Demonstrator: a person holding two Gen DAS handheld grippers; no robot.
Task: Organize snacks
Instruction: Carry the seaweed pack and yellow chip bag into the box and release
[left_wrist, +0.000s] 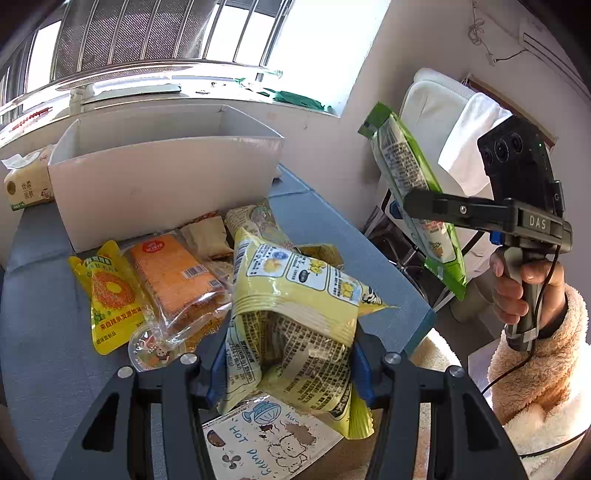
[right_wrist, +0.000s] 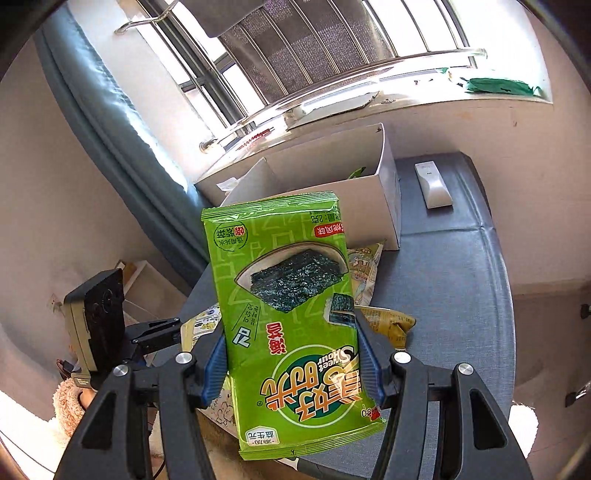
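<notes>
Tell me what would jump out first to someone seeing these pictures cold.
The bright green seaweed packet, held upright in the right gripper in front of the white cardboard box. Next, the crumpled yellow snack bag pinched in the left gripper, above a heap of snacks on the grey table.

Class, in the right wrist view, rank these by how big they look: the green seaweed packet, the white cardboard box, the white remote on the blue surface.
1. green seaweed packet, though it is nearest the camera, so this is unsure
2. white cardboard box
3. white remote
</notes>
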